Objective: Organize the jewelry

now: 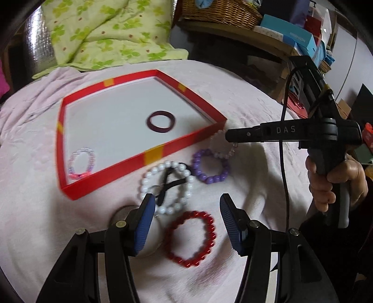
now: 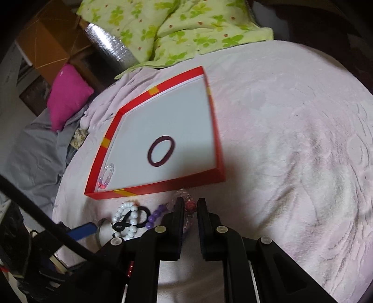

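Note:
A red tray with a white floor lies on the pale pink blanket. A dark maroon bangle and a translucent pink-purple bead bracelet lie inside it. In front of the tray lie a white bead bracelet over a black hair tie, a purple bead bracelet and a red bead bracelet. My left gripper hangs open over the red bracelet without touching it. My right gripper is shut on a pale pink bead bracelet by the tray's near corner.
A small round silvery-white object sits under my left finger. A green flowered quilt lies behind the tray. A wicker basket and boxes stand at the back right. A magenta cushion lies off the bed's left side.

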Action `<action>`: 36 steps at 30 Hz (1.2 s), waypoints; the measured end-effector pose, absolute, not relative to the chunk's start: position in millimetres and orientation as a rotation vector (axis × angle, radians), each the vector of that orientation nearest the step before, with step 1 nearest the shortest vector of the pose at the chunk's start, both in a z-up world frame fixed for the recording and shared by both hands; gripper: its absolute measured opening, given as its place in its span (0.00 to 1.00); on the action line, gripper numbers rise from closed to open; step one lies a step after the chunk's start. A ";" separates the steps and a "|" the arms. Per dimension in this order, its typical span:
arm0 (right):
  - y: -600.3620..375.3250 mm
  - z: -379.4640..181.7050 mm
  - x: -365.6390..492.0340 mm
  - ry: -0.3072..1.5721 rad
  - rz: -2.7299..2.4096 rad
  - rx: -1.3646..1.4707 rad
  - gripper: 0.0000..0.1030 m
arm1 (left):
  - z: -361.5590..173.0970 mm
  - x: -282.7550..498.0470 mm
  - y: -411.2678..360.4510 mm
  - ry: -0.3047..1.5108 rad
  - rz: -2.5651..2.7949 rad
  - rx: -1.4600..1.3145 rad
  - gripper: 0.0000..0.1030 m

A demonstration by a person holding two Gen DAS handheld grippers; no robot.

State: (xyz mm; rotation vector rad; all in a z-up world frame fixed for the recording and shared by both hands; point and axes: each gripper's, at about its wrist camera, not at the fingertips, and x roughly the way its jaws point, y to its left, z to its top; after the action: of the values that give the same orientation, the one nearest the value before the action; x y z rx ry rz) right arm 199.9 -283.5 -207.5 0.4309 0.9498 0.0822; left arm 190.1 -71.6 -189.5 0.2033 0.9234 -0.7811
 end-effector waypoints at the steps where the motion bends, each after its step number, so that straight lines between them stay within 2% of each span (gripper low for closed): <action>1: -284.9 -207.5 199.5 0.952 0.080 0.437 0.12 | -191.4 190.3 -76.1 0.928 -0.786 0.207 0.57; 4: -292.8 -206.1 195.7 0.950 0.075 0.460 0.12 | -196.7 194.9 -84.0 0.944 -0.781 0.199 0.57; 6: -295.9 -205.3 195.4 0.948 0.074 0.472 0.12 | -199.7 198.8 -86.9 0.956 -0.779 0.182 0.52; 7: -297.2 -205.3 195.2 0.948 0.075 0.479 0.12 | -201.8 201.5 -89.0 0.966 -0.778 0.175 0.46; 10: -301.5 -205.9 193.1 0.953 0.083 0.500 0.12 | -208.0 205.5 -94.6 0.988 -0.756 0.185 0.38; 13: -300.9 -204.2 191.5 0.951 0.091 0.497 0.12 | -216.1 209.7 -99.0 1.015 -0.730 0.206 0.25; 19: -296.2 -197.9 189.5 0.926 0.125 0.505 0.12 | -216.9 216.5 -98.3 1.018 -0.707 0.194 0.09; 36: -270.4 -169.1 190.9 0.770 0.234 0.533 0.12 | -136.8 205.1 -37.4 0.784 -0.793 -0.042 0.09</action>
State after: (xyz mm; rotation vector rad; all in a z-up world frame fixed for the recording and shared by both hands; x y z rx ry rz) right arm 190.9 -270.4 -169.1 0.5326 0.7702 0.2338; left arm 205.1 -37.4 -136.8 -0.0422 0.7842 -0.7927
